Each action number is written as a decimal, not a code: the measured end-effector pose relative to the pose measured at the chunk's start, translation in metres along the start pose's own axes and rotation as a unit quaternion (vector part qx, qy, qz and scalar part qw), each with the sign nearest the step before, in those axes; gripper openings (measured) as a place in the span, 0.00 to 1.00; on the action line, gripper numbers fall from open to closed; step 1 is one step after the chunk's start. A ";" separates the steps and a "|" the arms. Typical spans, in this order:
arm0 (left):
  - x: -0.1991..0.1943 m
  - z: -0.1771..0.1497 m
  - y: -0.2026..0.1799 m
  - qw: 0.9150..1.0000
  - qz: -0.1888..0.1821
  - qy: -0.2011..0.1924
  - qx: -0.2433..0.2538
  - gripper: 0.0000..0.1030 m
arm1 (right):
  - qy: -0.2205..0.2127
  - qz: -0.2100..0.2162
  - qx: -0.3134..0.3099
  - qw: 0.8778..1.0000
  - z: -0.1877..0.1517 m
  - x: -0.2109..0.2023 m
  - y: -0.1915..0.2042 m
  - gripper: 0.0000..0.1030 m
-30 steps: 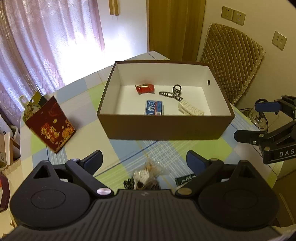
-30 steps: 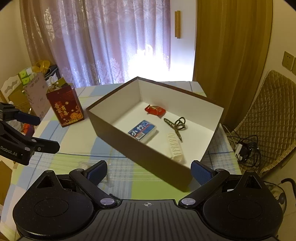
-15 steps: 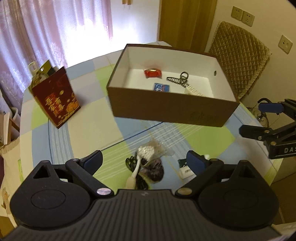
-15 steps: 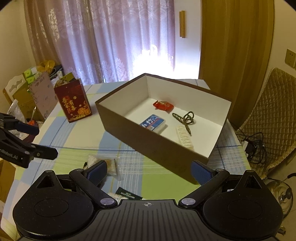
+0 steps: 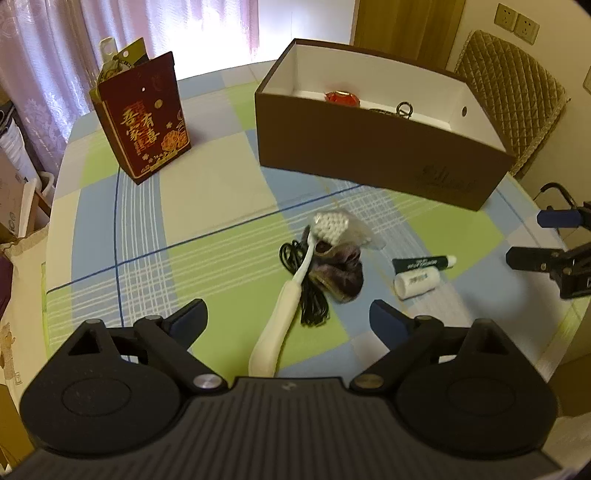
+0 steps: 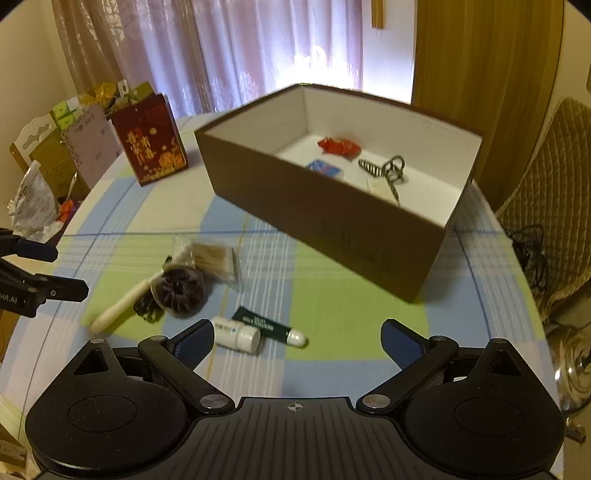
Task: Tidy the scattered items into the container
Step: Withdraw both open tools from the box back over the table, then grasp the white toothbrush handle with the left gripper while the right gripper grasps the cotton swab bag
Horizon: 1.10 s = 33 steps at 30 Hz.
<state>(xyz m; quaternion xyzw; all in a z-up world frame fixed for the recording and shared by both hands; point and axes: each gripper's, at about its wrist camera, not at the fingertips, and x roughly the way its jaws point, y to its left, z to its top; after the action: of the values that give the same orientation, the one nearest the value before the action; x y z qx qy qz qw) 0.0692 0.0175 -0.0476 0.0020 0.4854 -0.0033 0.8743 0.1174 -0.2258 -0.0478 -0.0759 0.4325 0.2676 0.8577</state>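
Gleaming white-handled brush (image 5: 284, 310) (bobbled head)

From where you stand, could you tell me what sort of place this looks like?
Most likely a room in a home: a table with a checked cloth, sheer curtains over a bright window, a quilted chair, and wall sockets. Personal bits lie by a brown box.

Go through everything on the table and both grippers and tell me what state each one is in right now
Left gripper: open, empty.
Right gripper: open, empty.
Brown box: lidless, partly filled.
Red wrapper: inside box.
Hair claw: inside box.
White brush: lying flat on table.
Purple scrunchie: loose on table, against brush.
White bottle: on its side.
Dark tube: capped, lying flat.
Red gift bag: upright.
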 end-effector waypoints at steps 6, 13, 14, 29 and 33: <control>0.019 -0.017 -0.001 1.000 0.008 0.013 0.009 0.77 | 0.025 0.008 0.003 1.000 -0.009 0.013 -0.003 0.99; 0.043 -0.021 0.005 0.999 0.006 0.024 0.042 0.63 | 0.044 0.009 0.006 0.999 -0.013 0.025 -0.007 0.99; 0.046 -0.021 0.005 0.998 0.004 0.027 0.049 0.62 | 0.045 0.009 0.008 0.999 -0.013 0.026 -0.009 0.99; 0.103 -0.010 0.011 0.990 -0.025 0.060 0.122 0.36 | 0.073 0.004 0.016 0.997 -0.004 0.052 -0.018 0.99; 0.107 -0.005 0.011 0.989 -0.043 0.046 0.134 0.23 | 0.077 0.006 0.014 0.997 0.000 0.059 -0.016 0.99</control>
<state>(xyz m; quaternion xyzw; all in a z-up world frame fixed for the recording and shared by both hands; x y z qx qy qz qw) 0.1220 0.0280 -0.1413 0.0987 0.5200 -0.1056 0.8418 0.1546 -0.2165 -0.0952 -0.0816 0.5011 0.2601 0.8213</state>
